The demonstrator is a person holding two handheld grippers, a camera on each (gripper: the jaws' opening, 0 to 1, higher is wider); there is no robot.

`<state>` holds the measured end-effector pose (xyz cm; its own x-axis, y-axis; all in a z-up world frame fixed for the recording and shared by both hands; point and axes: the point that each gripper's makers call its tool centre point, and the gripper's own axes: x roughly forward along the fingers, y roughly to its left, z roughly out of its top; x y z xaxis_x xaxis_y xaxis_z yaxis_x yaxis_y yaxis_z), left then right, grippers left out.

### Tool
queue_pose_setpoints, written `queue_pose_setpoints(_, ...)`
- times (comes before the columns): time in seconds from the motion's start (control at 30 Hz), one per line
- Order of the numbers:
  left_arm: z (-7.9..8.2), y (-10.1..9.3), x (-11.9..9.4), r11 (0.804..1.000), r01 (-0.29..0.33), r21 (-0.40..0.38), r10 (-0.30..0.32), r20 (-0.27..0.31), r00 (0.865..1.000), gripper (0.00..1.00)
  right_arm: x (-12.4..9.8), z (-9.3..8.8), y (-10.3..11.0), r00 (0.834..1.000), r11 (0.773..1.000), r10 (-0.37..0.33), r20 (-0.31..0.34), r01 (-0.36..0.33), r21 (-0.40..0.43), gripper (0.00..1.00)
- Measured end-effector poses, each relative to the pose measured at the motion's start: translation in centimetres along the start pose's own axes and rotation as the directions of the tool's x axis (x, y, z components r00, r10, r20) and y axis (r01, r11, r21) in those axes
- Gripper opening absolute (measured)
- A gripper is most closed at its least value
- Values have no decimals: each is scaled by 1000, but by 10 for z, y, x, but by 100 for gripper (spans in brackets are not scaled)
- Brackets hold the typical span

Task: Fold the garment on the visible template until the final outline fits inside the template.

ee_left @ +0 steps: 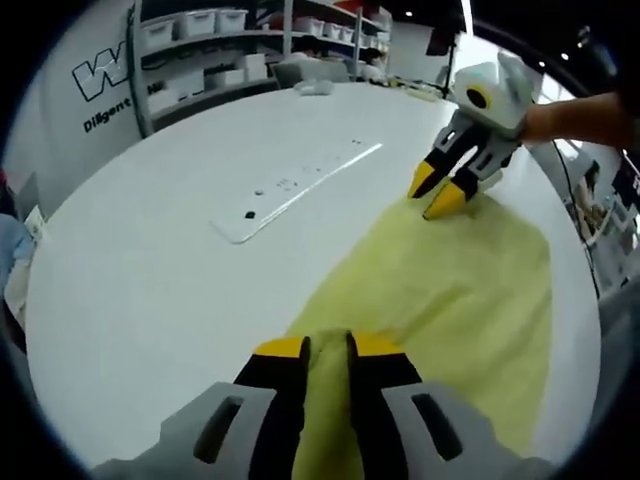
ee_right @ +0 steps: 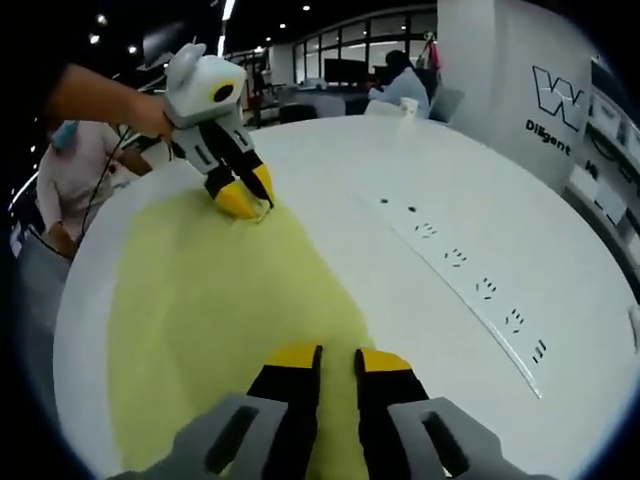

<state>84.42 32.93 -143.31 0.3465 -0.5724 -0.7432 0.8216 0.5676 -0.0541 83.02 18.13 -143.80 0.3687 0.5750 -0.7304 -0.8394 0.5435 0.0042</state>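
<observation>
A pale yellow garment [ee_left: 450, 290] lies spread flat on a white round table [ee_left: 150, 290]. In the left gripper view, my left gripper [ee_left: 329, 345] is shut on the near edge, with yellow cloth bunched between its jaws. My right gripper [ee_left: 435, 192] pinches the far edge, held by a hand [ee_left: 580, 115]. From the opposite side, in the right gripper view, the garment [ee_right: 200, 310] runs from my right gripper [ee_right: 340, 357], shut on the cloth, to my left gripper [ee_right: 245, 198], which pinches the far corner.
A long white strip with sockets [ee_left: 300, 185] is set into the table beside the garment, also in the right gripper view [ee_right: 470, 280]. Shelves with white bins [ee_left: 200, 40] stand behind. One person sits beyond the table [ee_right: 405, 85]; another stands at its left edge [ee_right: 70, 170].
</observation>
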Motion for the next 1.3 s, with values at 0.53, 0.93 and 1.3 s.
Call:
queue_pose_setpoints(0.53, 15, 11, -11, 999, -45, 16, 44, 52, 998, 5, -16, 11, -6, 998, 999, -36, 47, 37, -18, 0)
queue_pose_setpoints(0.93, 18, 26, -1, 986, -167, -17, 168, 43, 985, 6, -10, 13, -31, 987, 987, -155, 29, 156, -29, 0)
queue_pose_setpoints(1.3, 4, 55, -18, 955, -296, 12, 296, 1, 955, 12, -26, 4, -54, 958, 958, -288, 0, 288, -10, 15)
